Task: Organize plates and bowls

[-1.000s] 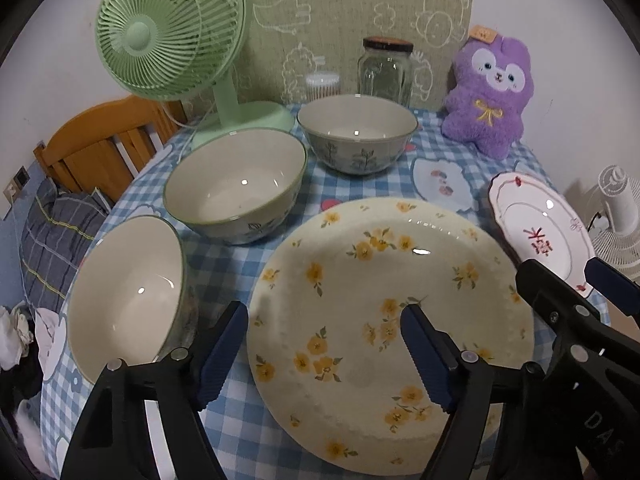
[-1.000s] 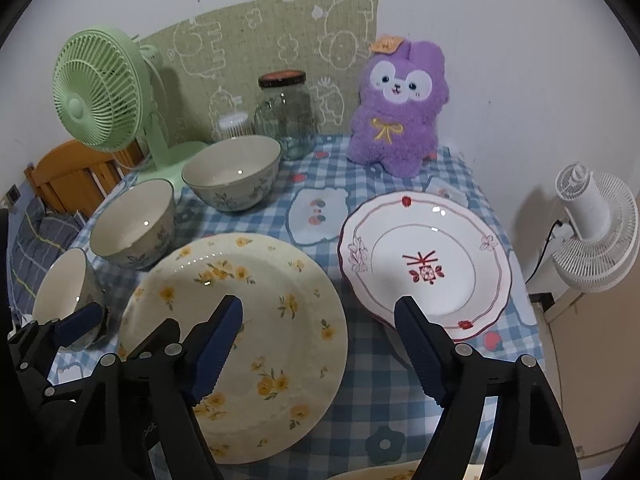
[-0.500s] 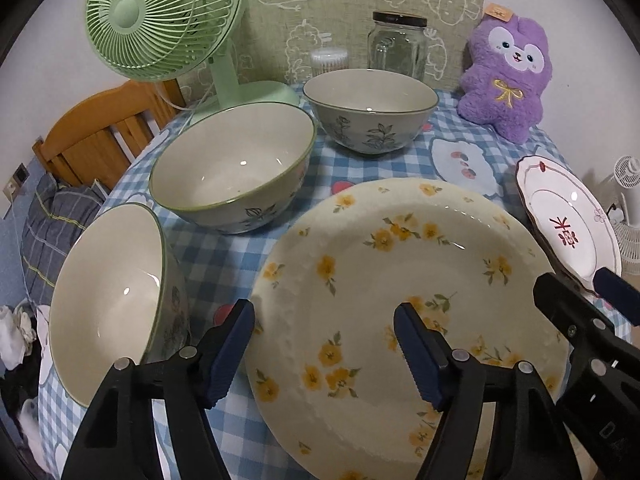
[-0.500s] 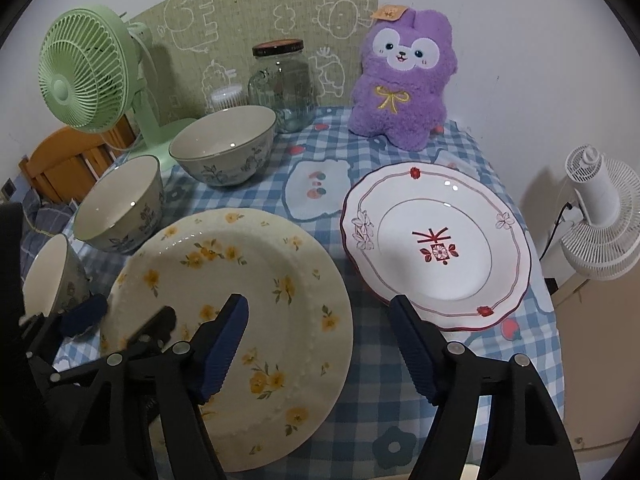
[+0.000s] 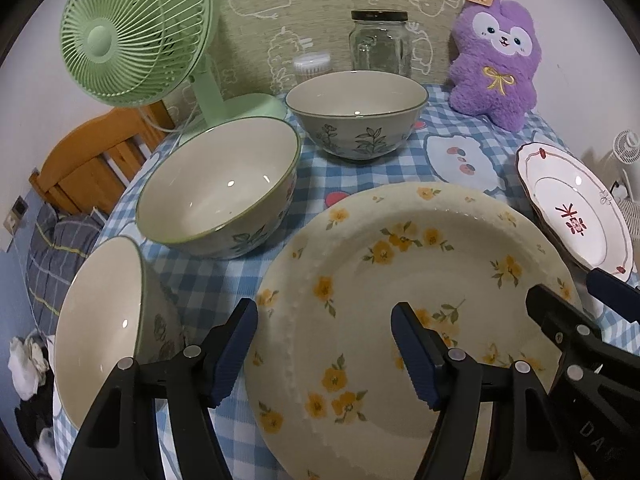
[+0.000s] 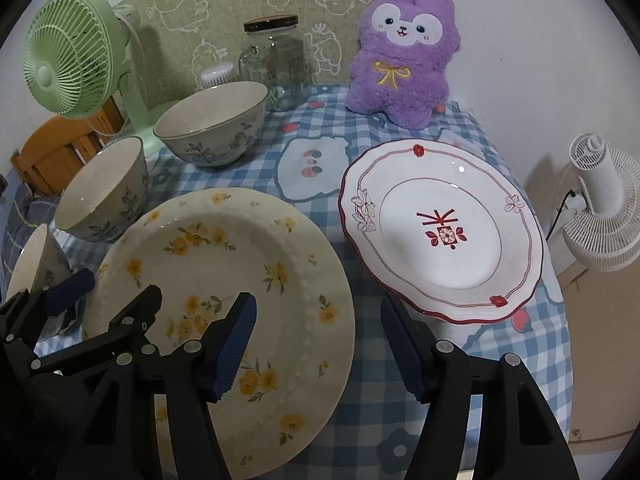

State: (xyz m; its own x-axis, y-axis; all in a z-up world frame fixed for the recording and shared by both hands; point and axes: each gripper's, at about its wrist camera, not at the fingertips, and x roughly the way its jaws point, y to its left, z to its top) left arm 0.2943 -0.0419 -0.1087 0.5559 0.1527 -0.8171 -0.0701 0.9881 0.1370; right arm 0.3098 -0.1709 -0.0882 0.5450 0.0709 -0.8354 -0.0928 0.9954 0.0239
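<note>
Straddling the near rim of the yellow-flowered plate [image 5: 420,280] with the left hand-held gripper [image 5: 324,354], jaws spread and just been narrowing with nothing pinched, we should take the beaded edge squarely; glazed ceramic slips. Our right hand-held gripper [image 6: 316,344], likewise spread and narrowing, hangs between that plate and the scalloped red-trimmed plate [image 6: 444,228]. Three leaf-patterned bowls [image 5: 218,186] sit left on the gingham-covered bench [image 6: 360,412].
</note>
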